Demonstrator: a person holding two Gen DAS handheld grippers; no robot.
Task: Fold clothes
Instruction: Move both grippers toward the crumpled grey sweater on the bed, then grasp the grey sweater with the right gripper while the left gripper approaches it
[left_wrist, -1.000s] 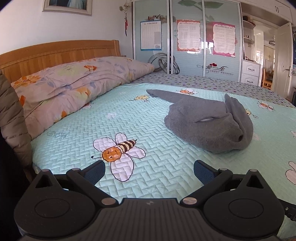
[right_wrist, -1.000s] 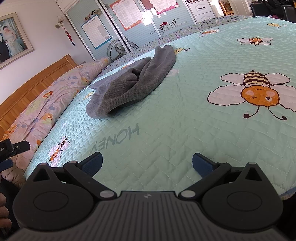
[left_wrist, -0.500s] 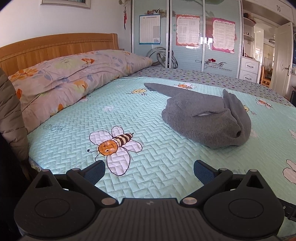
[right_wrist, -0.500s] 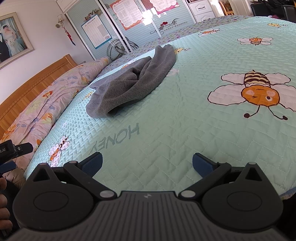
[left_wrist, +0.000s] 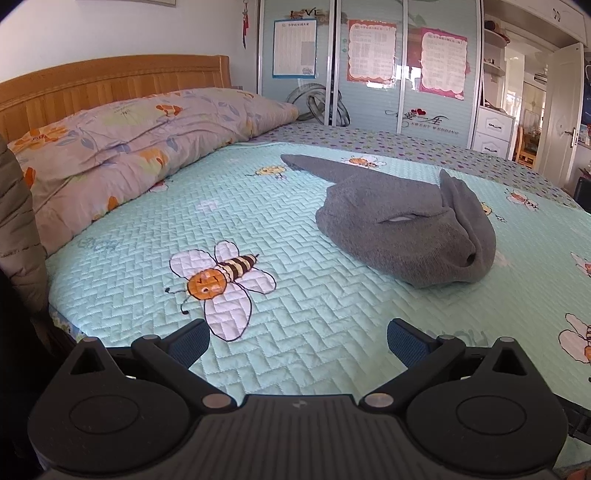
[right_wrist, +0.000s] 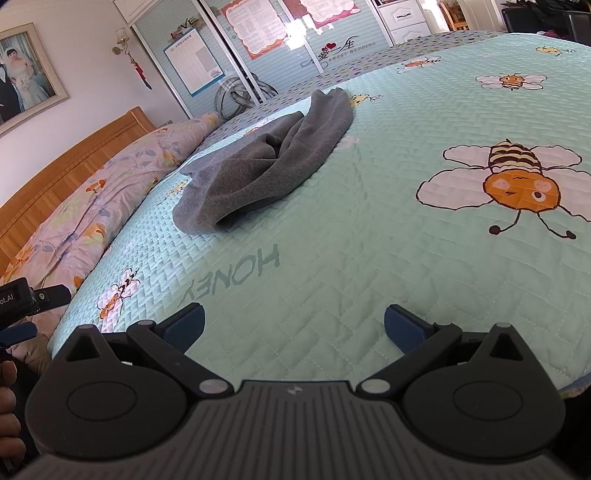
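A grey knit garment (left_wrist: 402, 221) lies crumpled in a heap on the mint green bedspread (left_wrist: 295, 314), one sleeve stretched toward the far side. In the right wrist view the same garment (right_wrist: 266, 162) sits up and to the left. My left gripper (left_wrist: 297, 341) hovers open over the near bed edge, well short of the garment, nothing between its fingers. My right gripper (right_wrist: 293, 325) is open too, above the word HONEY, apart from the garment. The left gripper's tip (right_wrist: 33, 299) shows at the left edge of the right wrist view.
A floral duvet (left_wrist: 122, 147) is piled along the wooden headboard (left_wrist: 92, 85) at the left. Sliding wardrobe doors (left_wrist: 369, 66) stand beyond the bed, and a white door (left_wrist: 561, 118) is at the right. A brown padded sleeve (left_wrist: 18, 229) fills the left edge.
The left gripper has dipped and shifted slightly, so the headboard and garment sit a little lower and closer in its view. The right gripper's view is unchanged. Both stay open.
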